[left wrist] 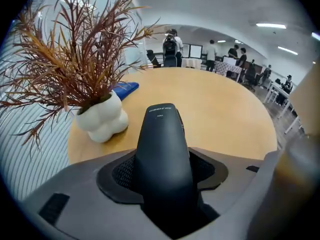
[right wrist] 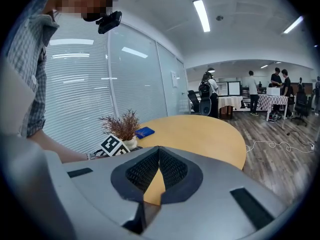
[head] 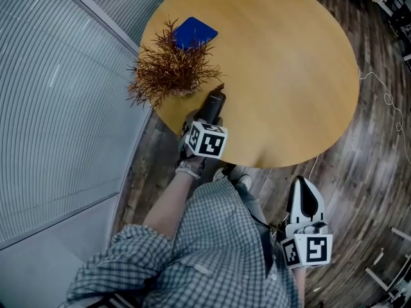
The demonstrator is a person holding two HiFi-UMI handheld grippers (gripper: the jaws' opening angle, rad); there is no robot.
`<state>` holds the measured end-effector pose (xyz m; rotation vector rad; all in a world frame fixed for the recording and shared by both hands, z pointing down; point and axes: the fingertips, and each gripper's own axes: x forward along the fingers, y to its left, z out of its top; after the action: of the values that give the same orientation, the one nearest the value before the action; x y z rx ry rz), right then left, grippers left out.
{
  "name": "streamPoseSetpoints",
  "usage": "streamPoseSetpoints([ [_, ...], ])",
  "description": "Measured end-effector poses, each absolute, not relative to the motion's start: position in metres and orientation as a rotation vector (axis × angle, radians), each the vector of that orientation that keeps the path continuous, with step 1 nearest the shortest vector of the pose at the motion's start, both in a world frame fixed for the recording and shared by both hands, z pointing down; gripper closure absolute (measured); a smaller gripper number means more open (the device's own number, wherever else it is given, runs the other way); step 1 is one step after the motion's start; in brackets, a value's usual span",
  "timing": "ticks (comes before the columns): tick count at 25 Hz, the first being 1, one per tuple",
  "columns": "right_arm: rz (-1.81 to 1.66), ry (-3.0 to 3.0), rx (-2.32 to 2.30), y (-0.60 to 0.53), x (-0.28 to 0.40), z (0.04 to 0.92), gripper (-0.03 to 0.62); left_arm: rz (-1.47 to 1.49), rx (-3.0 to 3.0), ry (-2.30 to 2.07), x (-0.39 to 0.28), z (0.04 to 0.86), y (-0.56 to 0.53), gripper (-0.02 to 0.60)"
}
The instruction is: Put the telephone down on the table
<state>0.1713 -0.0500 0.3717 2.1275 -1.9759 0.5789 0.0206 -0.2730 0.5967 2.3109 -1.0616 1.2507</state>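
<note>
Holding the telephone (left wrist: pixel 163 144) above the table (head: pixel 282 76)

The telephone is clamped in the left gripper (left wrist: pixel 164 179), its long axis running out along the jaws, tip slanted down over the table's near edge, just beside the plant (head: pixel 170 69). Contact with the top cannot be told. The right gripper (right wrist: pixel 159 171), farther off, is closed on nothing.

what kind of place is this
Most likely an open-plan office: a glass wall with blinds, strip lights on the ceiling, and desks with monitors and people standing beyond the round table.
</note>
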Motion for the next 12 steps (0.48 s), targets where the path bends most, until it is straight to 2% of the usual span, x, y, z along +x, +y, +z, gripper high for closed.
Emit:
streamPoseSetpoints([
  [12,0.594,-1.991,2.095,-0.0542,0.1735,0.3783,0.586,1.227,2.366,-1.137,0.0193,0.6040,-0.2765,0.298],
])
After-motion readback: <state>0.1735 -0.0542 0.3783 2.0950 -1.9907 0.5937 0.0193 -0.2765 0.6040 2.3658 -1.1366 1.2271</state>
